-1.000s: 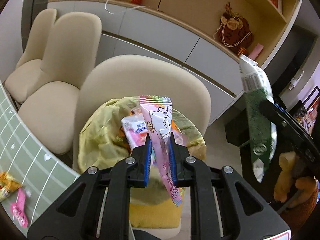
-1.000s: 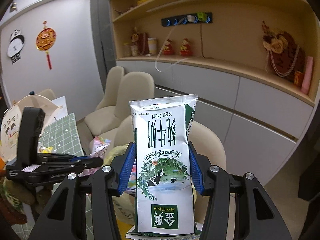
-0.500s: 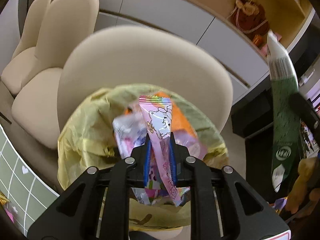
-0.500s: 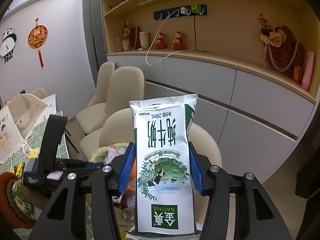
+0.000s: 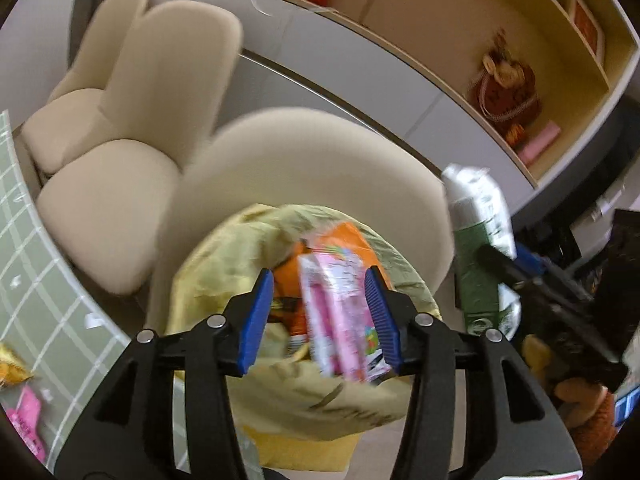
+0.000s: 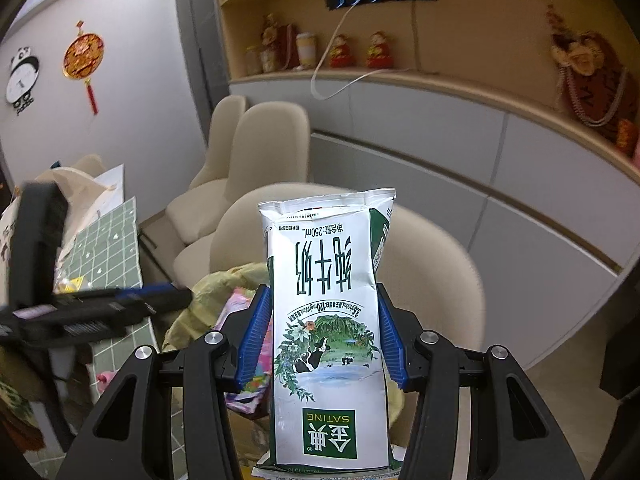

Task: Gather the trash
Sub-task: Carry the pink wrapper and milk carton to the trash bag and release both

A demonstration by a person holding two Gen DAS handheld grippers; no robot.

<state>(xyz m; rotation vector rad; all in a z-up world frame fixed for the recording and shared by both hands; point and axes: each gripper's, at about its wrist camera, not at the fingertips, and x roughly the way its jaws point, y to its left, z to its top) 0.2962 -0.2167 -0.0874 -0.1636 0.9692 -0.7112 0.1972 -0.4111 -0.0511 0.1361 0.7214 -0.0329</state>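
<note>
My left gripper (image 5: pixel 320 316) is open above the yellow trash bag (image 5: pixel 248 256) on a beige chair. The pink candy wrapper (image 5: pixel 340 312) sits loose between the jaws, blurred, over the bag's mouth, with orange and pink wrappers beneath. My right gripper (image 6: pixel 320 340) is shut on a white and green milk carton (image 6: pixel 326 320), held upright beside the bag; the carton also shows in the left wrist view (image 5: pixel 480 248). The bag also shows in the right wrist view (image 6: pixel 212 292), with the left gripper (image 6: pixel 120 300) over it.
The beige chair (image 5: pixel 320 160) holds the bag; two more beige chairs (image 5: pixel 120 120) stand behind it. A table with a green checked cloth (image 5: pixel 36 280) is at left, with a pink wrapper (image 5: pixel 28 420) and a yellow wrapper (image 5: pixel 12 368) on it. Grey cabinets and shelves line the wall.
My left gripper has opened and let go of the pink wrapper, which is dropping toward the bag. The right gripper still holds the carton and has shifted slightly.
</note>
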